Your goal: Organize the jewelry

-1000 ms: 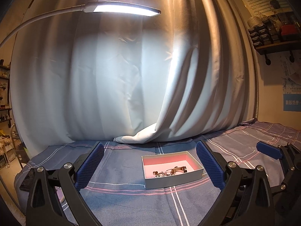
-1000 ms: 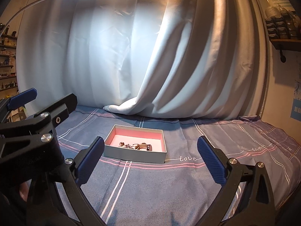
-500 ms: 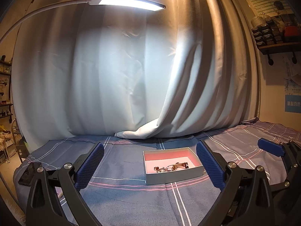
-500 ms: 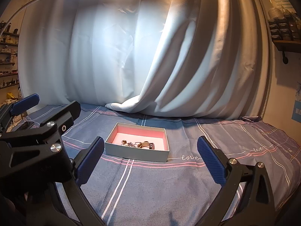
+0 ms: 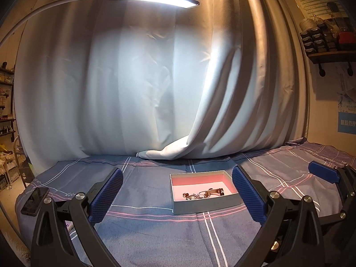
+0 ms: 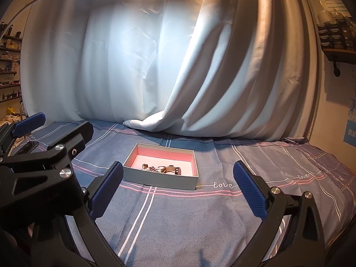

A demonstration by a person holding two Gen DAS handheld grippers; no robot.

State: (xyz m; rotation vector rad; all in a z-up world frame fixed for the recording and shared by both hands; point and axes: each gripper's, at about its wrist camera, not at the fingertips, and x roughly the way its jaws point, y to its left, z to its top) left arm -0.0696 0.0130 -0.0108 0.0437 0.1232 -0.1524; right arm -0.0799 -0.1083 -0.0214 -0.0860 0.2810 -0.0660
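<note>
On the striped cloth of the counter, seen from the left wrist, the grey box with pink lining stands ahead, and the jewelry lies heaped inside it near the front wall. The left gripper hangs above with fingers spread wide and empty, probably so it can come down around the box. From the right wrist, the right gripper is also released and empty, near the box, which sits slightly left. The jewelry looks tangled, so separating it may need both.
</note>
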